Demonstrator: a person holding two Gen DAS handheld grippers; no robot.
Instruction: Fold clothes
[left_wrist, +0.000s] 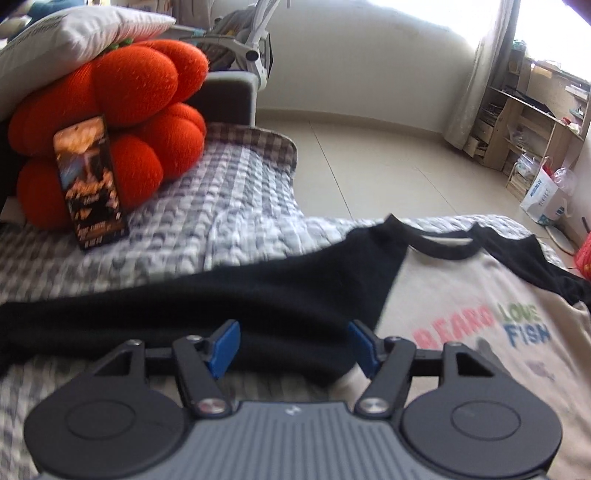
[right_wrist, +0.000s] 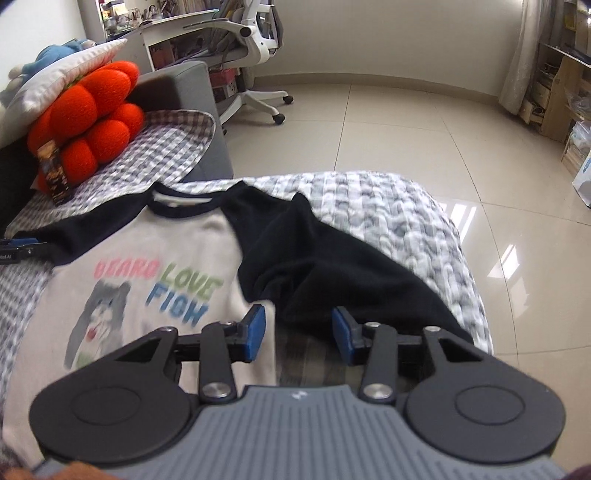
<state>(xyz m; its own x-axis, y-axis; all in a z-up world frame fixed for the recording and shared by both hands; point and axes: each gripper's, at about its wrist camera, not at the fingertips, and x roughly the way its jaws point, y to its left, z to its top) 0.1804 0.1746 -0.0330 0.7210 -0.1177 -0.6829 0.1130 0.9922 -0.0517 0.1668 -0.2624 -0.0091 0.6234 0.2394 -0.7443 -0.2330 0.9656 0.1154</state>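
Cream T-shirt with black raglan sleeves and a cat print (right_wrist: 147, 266) lies flat, front up, on the grey-and-white checked quilted bed cover (right_wrist: 388, 214). Collar points away from both cameras. Printed text reads LOVE and FISH, blurred.

Left gripper (left_wrist: 293, 345): blue-padded jaws spread wide, nothing between them. It hovers at the shirt's black left-view sleeve (left_wrist: 184, 306), which stretches out sideways across the cover; can't tell if the pads touch cloth. Tip of this gripper also peeks in at the left edge of the right wrist view.

Right gripper (right_wrist: 298, 332): jaws apart, empty, just above the other black sleeve (right_wrist: 332, 266), which is bunched and wrinkled near the bed's edge. Left pad sits over the cream body, right pad over black fabric. Contact unclear.

Background: orange knotted plush cushion (left_wrist: 122, 122) on the cover, dark printed box (left_wrist: 90, 181) leaning against it, white pillow (left_wrist: 74, 33) on top. White office chair (right_wrist: 255, 48) on the glossy tiled floor (right_wrist: 424, 122), wooden shelf unit (left_wrist: 524, 110) by the window.
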